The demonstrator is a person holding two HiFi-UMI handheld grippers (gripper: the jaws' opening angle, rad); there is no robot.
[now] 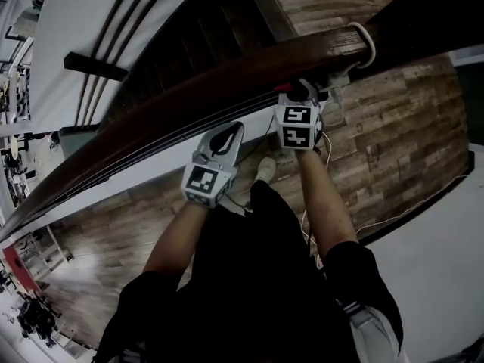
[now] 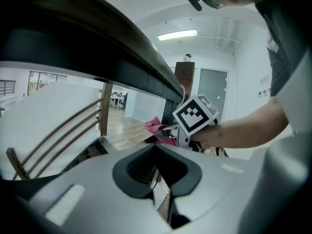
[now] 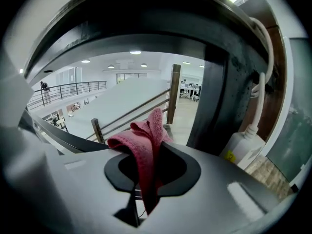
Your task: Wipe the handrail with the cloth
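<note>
Under the one dark handrail, your two grippers side by side, your right gripper pinching one pink cloth close beneath the rail, your left gripper pressed together, empty.

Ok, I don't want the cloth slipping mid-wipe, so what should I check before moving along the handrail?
1. Grip: cloth clamped between the right gripper jaws: ok.
2. Contact: cloth pressed on the handrail: cannot tell; it pokes up beneath the rail.
3. Spare hand: left gripper empty, jaws together: ok.
4. Spacing: left gripper apart from the right gripper: ok.
5. Snags: white cable looped at the rail's end, close to the right gripper: not ok, it may catch.
</note>
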